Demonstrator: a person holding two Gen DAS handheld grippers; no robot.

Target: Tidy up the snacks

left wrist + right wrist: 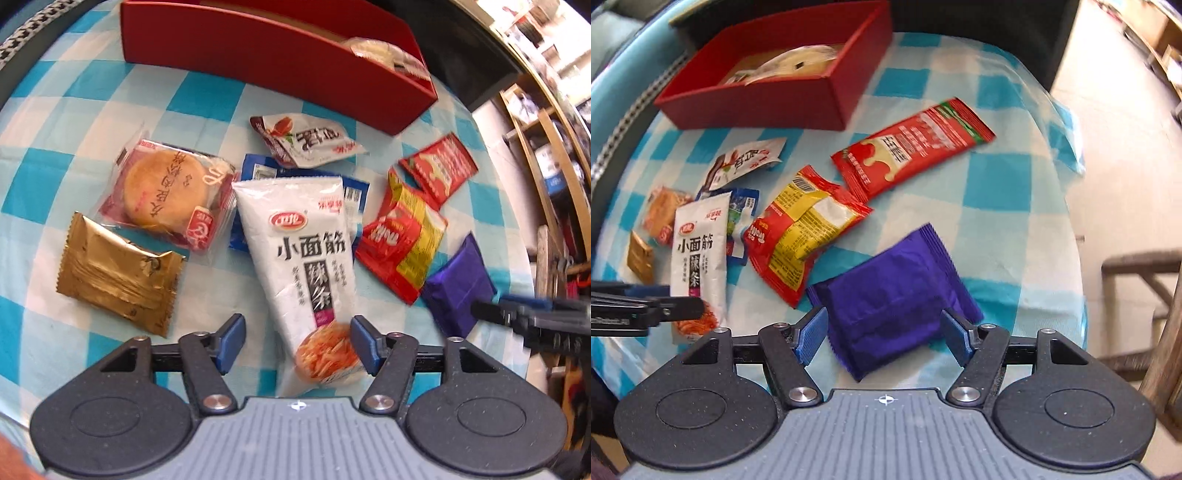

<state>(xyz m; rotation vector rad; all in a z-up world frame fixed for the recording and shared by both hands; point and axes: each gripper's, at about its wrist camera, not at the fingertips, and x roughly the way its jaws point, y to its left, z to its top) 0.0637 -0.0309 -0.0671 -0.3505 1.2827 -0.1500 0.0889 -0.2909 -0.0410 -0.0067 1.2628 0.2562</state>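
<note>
Blue pads of my left gripper [297, 343] stand apart over the bottom end of the white packet [303, 258], which lies flat on the checked cloth [44, 122]; the right pad looks to be at the packet's edge, the left one clear of it. My right gripper [884, 336] also stands apart, straddling the purple packet [897, 295] without pressing it. Beside the white packet lie a gold packet [118, 273] and a wrapped round cake [166, 188] on one side, a red-and-yellow packet [400, 240] on the other. A blue packet [258, 170] pokes out from under the white one. Farther off lie a small white sachet [310, 142] and a red sachet [912, 147]. At the far edge sits the red box [768, 99], with pale wrapped snacks [798, 61] inside.
</note>
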